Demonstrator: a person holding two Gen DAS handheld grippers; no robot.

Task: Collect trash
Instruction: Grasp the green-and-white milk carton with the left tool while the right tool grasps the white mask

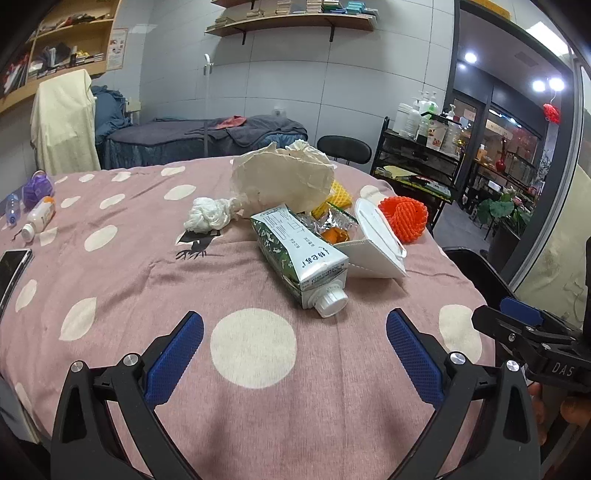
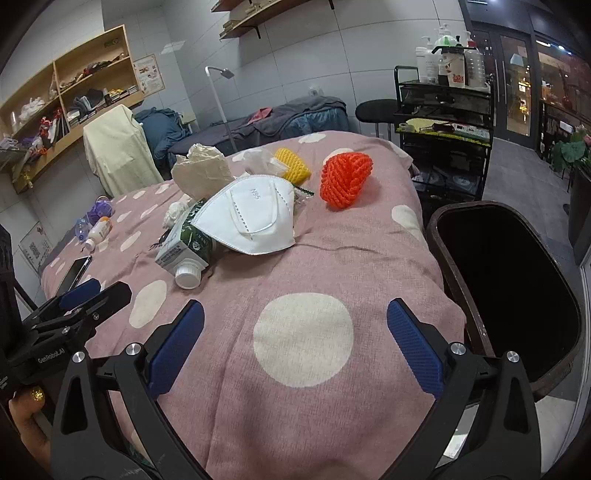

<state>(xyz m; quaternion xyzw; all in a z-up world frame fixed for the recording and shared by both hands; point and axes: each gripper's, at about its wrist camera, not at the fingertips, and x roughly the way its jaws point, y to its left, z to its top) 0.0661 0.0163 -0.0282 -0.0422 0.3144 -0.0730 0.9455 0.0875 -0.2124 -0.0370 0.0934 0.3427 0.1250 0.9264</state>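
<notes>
A dark bin (image 2: 517, 295) stands at the right edge of the table, just beside the cloth, its inside black and nothing to be made out in it; the trash lies in a heap near the middle of the table: a green and white carton (image 1: 299, 254) on its side with its white cap toward the camera, a white N95 mask (image 2: 255, 218) leaning on it, crumpled beige paper (image 1: 280, 181) behind, a white tissue wad (image 1: 207, 218) to the left, a foil wrapper (image 1: 332, 221), a yellow foam net (image 2: 291, 166) and an orange foam net (image 2: 345, 181) lying apart to the right; the left gripper (image 1: 295, 350) hovers over the cloth with its blue fingers spread wide and holding nothing; the right gripper (image 2: 295, 350) likewise gapes wide and empty; the pink cloth (image 2: 303, 406) has cream dots; a phone (image 1: 11, 269) and small bottles (image 1: 38, 218) lie at the left; shelves (image 1: 291, 18) hang on the tiled wall.
</notes>
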